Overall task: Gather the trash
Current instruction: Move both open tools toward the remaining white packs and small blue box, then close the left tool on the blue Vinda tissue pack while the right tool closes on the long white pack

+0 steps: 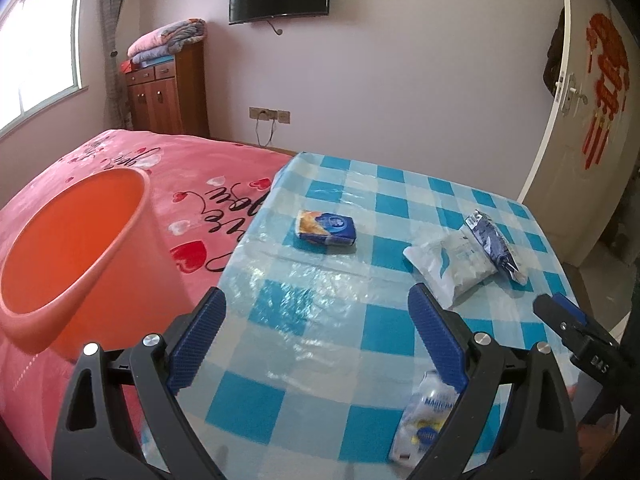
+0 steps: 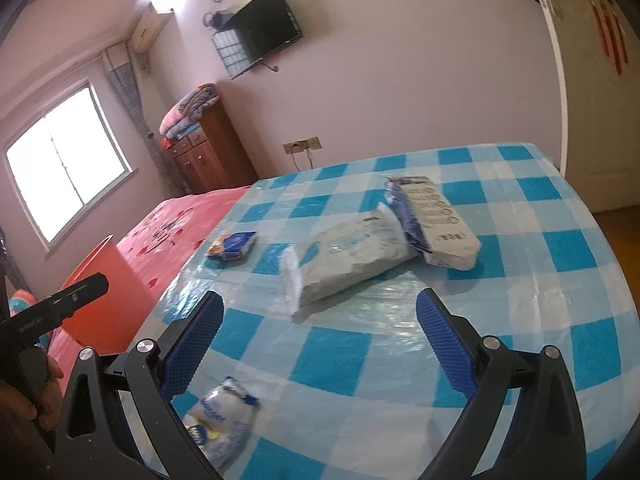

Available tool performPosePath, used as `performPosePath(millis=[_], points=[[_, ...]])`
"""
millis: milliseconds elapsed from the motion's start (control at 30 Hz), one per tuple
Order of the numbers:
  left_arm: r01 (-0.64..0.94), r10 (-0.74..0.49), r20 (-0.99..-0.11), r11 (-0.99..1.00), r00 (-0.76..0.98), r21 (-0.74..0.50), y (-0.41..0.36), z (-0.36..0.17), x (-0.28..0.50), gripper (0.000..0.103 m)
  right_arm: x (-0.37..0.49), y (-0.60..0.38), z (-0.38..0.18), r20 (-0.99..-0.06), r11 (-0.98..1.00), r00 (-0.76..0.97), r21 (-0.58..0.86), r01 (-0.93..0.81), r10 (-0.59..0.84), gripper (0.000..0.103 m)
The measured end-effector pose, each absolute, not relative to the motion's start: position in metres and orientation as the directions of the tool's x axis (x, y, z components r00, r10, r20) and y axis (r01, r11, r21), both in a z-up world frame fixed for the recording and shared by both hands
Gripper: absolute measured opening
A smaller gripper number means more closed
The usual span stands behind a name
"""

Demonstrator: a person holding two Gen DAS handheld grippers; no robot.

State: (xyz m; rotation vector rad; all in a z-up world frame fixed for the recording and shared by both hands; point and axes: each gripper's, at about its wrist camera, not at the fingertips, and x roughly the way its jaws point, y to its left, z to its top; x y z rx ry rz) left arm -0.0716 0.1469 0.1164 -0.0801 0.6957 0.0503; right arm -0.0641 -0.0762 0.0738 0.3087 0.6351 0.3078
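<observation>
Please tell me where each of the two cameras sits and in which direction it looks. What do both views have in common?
Left wrist: sits on the left gripper, looks across the checked table toward the TV wall, orange bin at left; its own open fingers show, plus the right gripper's tip at right.
Right wrist: sits on the right gripper, looks over the white packet; its open fingers, plus the left gripper and a hand at left.
Shared: table, bin, blue snack pack, white packet, the near plastic wrapper.
</observation>
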Motion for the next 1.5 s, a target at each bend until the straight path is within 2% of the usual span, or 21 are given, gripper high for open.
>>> performPosePath(millis=[567, 767, 1100, 1500], points=[[-0.070, 0.055, -0.749, 0.998, 0.660, 0.012, 0.124, 0.050, 0.070, 0.093, -0.038, -0.125, 0.052, -0.573, 0.902, 0.743, 0.421, -0.096, 0.346, 0.096], [-0.055, 0.061, -0.758, 0.998, 0.650, 0.034, 0.123, 0.042, 0.092, 0.093, -0.017, -0.133, 0.045, -0.616, 0.904, 0.709, 0.421, -0.069, 0.342, 0.096], [-0.038, 0.023, -0.777, 0.999, 0.629, -0.001, 0.126, 0.029, 0.115, 0.093, 0.034, -0.137, 0.047, -0.685, 0.919, 0.643, 0.387, -0.077, 0.343, 0.096], [-0.036, -0.002, -0.778, 0.999, 0.628, -0.032, 0.130, 0.023, 0.124, 0.091, 0.079, -0.140, 0.035, -0.693, 0.918, 0.632, 0.389, -0.080, 0.348, 0.096]])
